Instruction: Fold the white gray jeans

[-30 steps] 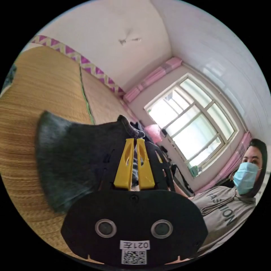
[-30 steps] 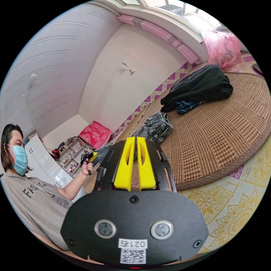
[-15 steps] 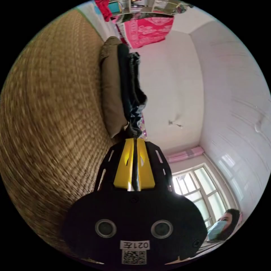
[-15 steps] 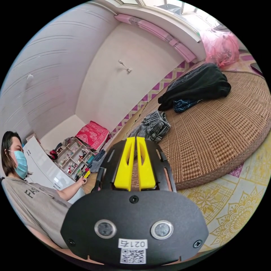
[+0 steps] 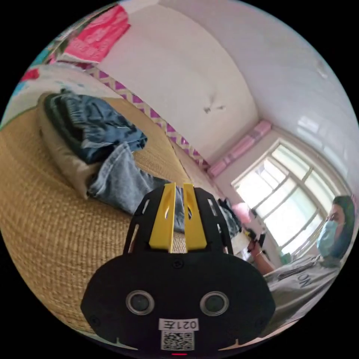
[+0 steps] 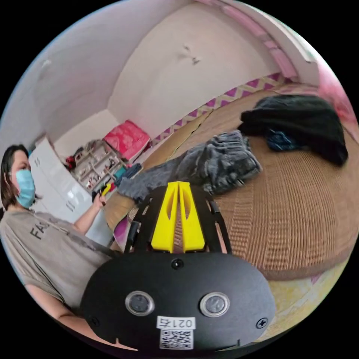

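Here, nearest to us in the left gripper view, we are holding the left gripper [image 5: 177, 187] with its two yellow jaws slightly parted and nothing between them, its tips hovering in front of a pale leg of the jeans [image 5: 123, 183]. That leg is lying across the woven mat [image 5: 56, 232] and running up toward a stack: a tan cushion [image 5: 65, 164] with folded blue denim [image 5: 101, 127] sitting on top. Beyond the stack, a purple and white zigzag border [image 5: 157, 119] is running along the foot of the wall, and further off a window [image 5: 291, 198] is glowing beside a person in a face mask and a gray shirt [image 5: 303, 276].

In the right gripper view, we are keeping the right gripper [image 6: 178, 185] with its jaws pressed together at the tips, gripping nothing. Just past them the jeans [image 6: 217, 164] are lying in a rumpled gray heap on the mat [image 6: 299, 217], one leg trailing toward the mat's edge. Well apart from them, further back, a black garment [image 6: 306, 123] is bunching over a scrap of blue cloth [image 6: 278, 141]. Off to the side, the person's other hand [image 6: 98, 200] is holding the left gripper near a cluttered shelf [image 6: 93, 166] and a red cloth [image 6: 127, 138].
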The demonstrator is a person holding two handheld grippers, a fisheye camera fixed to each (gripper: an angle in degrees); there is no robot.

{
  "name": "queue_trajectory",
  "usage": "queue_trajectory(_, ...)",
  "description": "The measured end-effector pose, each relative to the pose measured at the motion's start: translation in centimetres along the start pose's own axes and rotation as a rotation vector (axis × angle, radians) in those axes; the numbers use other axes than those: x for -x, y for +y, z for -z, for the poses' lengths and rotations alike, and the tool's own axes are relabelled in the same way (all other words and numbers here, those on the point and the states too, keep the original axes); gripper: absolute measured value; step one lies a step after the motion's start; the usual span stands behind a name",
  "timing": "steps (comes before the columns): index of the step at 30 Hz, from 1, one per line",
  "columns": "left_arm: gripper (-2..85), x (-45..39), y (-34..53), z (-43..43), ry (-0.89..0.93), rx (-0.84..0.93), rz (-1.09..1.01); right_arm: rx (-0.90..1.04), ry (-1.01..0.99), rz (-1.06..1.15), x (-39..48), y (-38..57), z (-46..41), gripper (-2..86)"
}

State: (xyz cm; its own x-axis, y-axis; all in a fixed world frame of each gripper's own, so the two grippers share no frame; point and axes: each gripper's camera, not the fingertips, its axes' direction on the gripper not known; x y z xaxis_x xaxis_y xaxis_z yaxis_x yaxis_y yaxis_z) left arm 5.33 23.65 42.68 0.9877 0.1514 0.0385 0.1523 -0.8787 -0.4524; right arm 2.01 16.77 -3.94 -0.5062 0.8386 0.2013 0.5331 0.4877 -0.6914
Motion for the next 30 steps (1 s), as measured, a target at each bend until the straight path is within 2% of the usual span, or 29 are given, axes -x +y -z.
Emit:
queue_trajectory(4,7.7,-6.0,-3.3,-8.6,-0.145,0.200,-0.289,0.172,0.193,0.358,7.1,-8.8,-7.5,5.9)
queue_trajectory(7,8.6,-7.3,-5.4,-14.5,-0.158,0.321,-0.419,0.379,0.221,0.507,7.5,-15.1,-14.8,9.2)
queue_trajectory(11,9.5,-7.6,-7.8,-20.4,-0.093,0.471,-0.494,0.517,0.233,0.593,5.3,-21.2,-21.6,10.5)
queue_trajectory(14,13.1,-7.9,-9.3,-24.6,-0.164,0.586,-0.547,0.549,0.210,0.658,3.7,-25.1,-25.8,11.0)
queue_trajectory(19,13.3,-7.3,-10.5,-29.7,-0.124,0.774,-0.588,0.793,0.162,0.700,0.6,-28.1,-32.8,9.2)
queue_trajectory(23,11.2,-6.9,-10.8,-30.2,-0.083,0.779,-0.592,0.857,0.061,0.701,0.1,-28.7,-33.7,4.6)
queue_trajectory(25,9.9,-6.9,-10.8,-29.5,-0.039,0.738,-0.596,0.813,0.044,0.735,0.9,-29.2,-32.0,1.2)
queue_trajectory(30,8.4,-6.5,-10.8,-28.8,-0.044,0.730,-0.620,0.717,-0.018,0.817,3.6,-29.0,-26.7,-0.3)
